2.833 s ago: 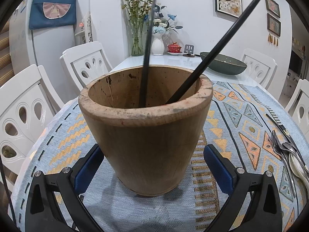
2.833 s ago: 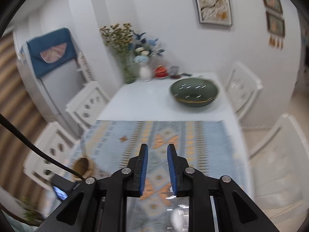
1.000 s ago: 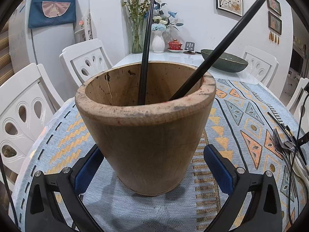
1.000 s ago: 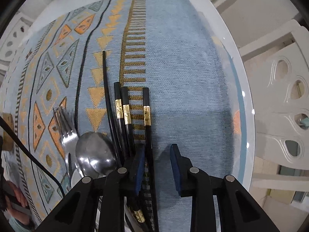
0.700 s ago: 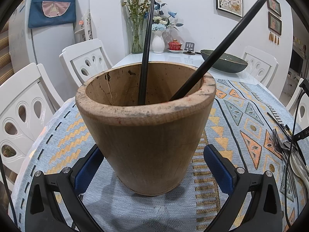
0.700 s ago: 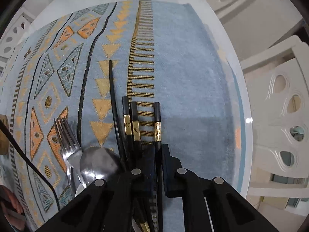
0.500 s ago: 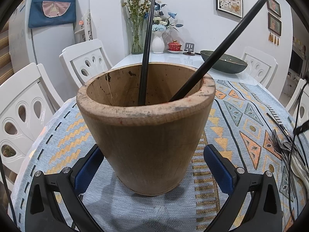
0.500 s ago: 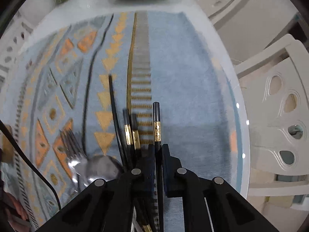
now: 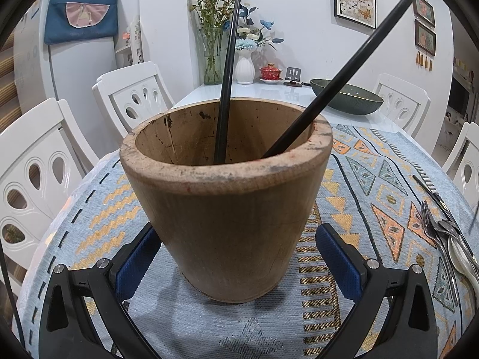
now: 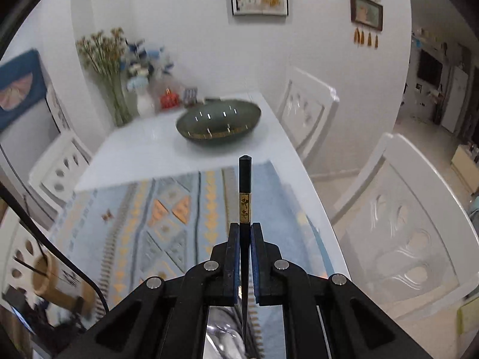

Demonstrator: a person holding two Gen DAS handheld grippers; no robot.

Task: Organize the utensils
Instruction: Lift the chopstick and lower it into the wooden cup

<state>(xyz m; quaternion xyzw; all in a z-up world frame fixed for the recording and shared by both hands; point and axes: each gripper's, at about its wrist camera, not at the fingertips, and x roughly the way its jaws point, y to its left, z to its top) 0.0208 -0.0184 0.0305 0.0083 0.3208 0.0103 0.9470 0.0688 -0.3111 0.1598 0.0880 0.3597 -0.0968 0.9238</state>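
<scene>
- Left wrist view: your left tongs (image 9: 238, 261) stand wide apart, one blue pad on each side of the wooden pot (image 9: 227, 197). Whether the pads (image 9: 136, 258) touch its wall is hard to tell; a sliver of cloth seems to show between.
- The pot stands upright on the patterned cloth (image 9: 374, 197) that covers the near part of the worktop (image 9: 269, 91). Two black chopsticks (image 9: 226, 71) stand in it: one leans toward 12 o'clock, the other toward 2 o'clock, its top cut off by the frame. Their lower ends are hidden inside the pot.
- At 4 o'clock, by the frame edge, a fork, spoons and more chopsticks (image 9: 443, 227) lie in a bunch on the cloth, partly cut off and hard to separate.
- A dark green bowl (image 9: 347, 98) sits at 1 o'clock on the bare white worktop; its inside cannot be seen from here.
- Right wrist view: your right tongs (image 10: 245, 230) are clamped on a single black chopstick (image 10: 245, 191) with a gold band, held clear above the cloth and pointing to 12 o'clock. Its lower length is hidden between the tong arms.
- The picture is motion-blurred. The pot shows small at 8 o'clock, and the green bowl looks empty.
</scene>
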